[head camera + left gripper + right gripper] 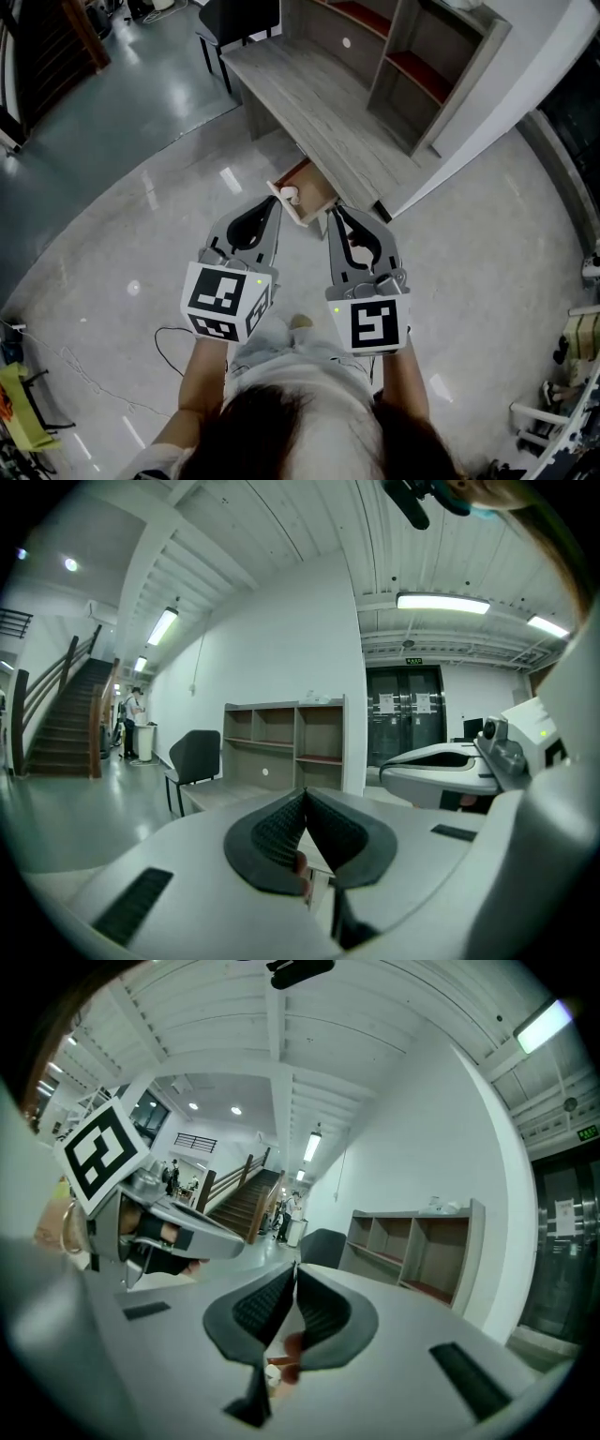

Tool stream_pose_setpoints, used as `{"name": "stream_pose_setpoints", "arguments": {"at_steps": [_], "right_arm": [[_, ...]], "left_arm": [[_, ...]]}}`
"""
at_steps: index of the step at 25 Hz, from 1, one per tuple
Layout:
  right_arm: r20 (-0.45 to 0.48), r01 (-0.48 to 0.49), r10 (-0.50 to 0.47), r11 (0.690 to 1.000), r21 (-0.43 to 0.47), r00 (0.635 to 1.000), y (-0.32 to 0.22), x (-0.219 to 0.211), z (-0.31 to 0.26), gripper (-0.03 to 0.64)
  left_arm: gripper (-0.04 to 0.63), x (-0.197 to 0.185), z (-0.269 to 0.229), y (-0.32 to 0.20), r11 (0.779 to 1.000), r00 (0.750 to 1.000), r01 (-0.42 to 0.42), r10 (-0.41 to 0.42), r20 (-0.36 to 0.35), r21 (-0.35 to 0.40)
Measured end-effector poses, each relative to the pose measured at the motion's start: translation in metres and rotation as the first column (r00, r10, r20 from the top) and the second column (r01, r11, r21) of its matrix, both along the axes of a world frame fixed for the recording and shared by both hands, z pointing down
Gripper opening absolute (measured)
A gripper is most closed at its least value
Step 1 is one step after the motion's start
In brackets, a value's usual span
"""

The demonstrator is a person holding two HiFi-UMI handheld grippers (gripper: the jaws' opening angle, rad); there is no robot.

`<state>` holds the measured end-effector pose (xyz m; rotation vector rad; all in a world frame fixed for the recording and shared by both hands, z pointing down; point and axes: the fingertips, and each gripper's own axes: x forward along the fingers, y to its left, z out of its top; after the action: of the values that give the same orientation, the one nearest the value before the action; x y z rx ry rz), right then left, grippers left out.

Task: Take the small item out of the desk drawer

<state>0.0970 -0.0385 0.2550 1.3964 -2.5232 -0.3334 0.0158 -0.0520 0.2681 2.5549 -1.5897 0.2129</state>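
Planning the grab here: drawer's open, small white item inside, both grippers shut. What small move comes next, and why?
Probably open the left gripper: its jaws are together, its tip appears right beside the small white item in the open drawer, nearer than the right gripper, and shut jaws cannot take it.

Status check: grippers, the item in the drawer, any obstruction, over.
Left gripper and right gripper shut, both empty, tips near the drawer. Drawer open, small white item inside, untouched. Nothing blocking.

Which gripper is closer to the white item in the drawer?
The left gripper: its tip is beside the white item; the right gripper is farther off.
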Motion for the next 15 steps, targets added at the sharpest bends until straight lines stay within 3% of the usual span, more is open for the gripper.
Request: {"name": "stream_pose_setpoints", "arguments": {"at_steps": [7, 15], "right_arm": [[-0.061, 0.049, -0.051, 0.998, -0.035, 0.997, -0.043, -0.022, 0.039, 0.029], [-0.177, 0.1, -0.118, 0.989, -0.106, 0.977, -0.099, -0.055, 0.093, 0.031]], "left_arm": [[0.017, -0.021, 0.023, -0.036, 0.998, 0.999, 0.051, -0.051, 0.009, -0.023], [0.017, -0.049, 0.055, -0.101, 0.999, 0.998, 0.047, -0.046, 0.041, -0.025]]}}
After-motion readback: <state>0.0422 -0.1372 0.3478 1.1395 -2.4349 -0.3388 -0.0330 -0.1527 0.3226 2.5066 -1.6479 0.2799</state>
